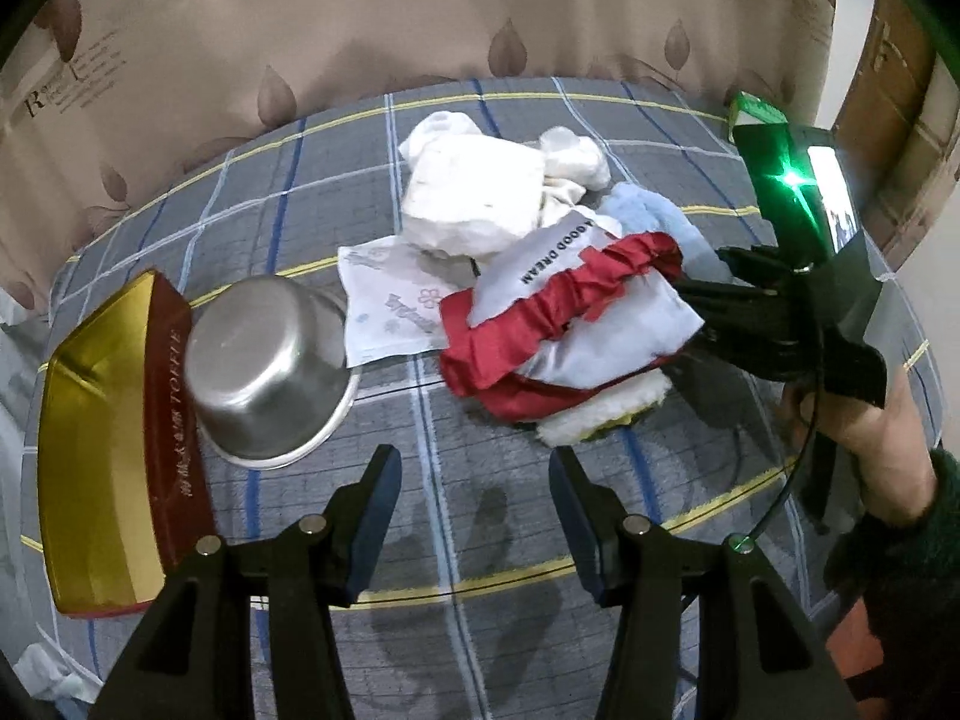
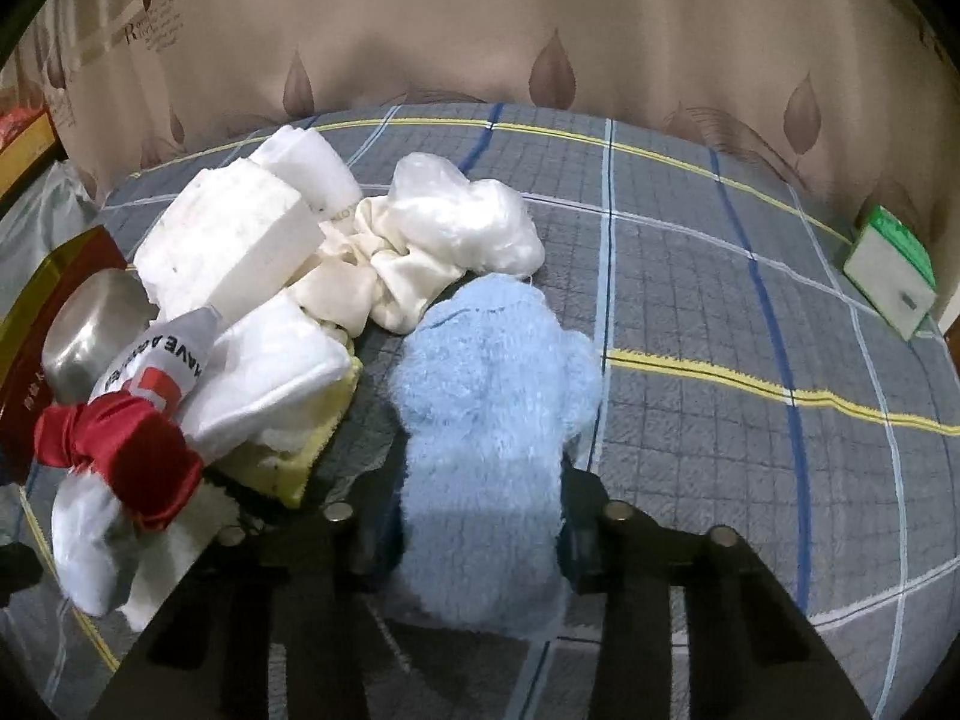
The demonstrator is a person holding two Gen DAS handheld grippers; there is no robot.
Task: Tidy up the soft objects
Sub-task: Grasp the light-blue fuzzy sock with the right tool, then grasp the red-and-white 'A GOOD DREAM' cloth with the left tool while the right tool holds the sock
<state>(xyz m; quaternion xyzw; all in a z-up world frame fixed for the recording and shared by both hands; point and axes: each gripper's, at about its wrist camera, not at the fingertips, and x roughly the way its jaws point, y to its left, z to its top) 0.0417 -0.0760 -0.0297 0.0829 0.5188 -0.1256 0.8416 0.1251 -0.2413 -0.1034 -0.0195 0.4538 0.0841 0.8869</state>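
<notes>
A heap of soft things lies on the grey checked bedcover [image 1: 456, 510]: a white foam block [image 1: 474, 192], a grey pouch with red ruffled trim [image 1: 570, 312], a white and yellow fleece pad [image 2: 282, 384], a cream satin scrunchie [image 2: 408, 276] and a flat white printed packet [image 1: 390, 300]. My right gripper [image 2: 480, 480] is shut on a fluffy light blue cloth [image 2: 492, 408] at the heap's right side; the cloth fills the gap and hides the pads. In the left wrist view that gripper [image 1: 708, 306] reaches into the heap from the right. My left gripper [image 1: 474, 462] hangs open over bare cover, in front of the heap.
An upturned steel bowl [image 1: 270, 360] and a gold and red toffee tin [image 1: 108, 450] stand left of the heap. A green and white box [image 2: 894, 276] lies at the far right edge. A leaf-patterned curtain [image 2: 480, 30] hangs behind. A person's hand [image 1: 870, 438] holds the right gripper.
</notes>
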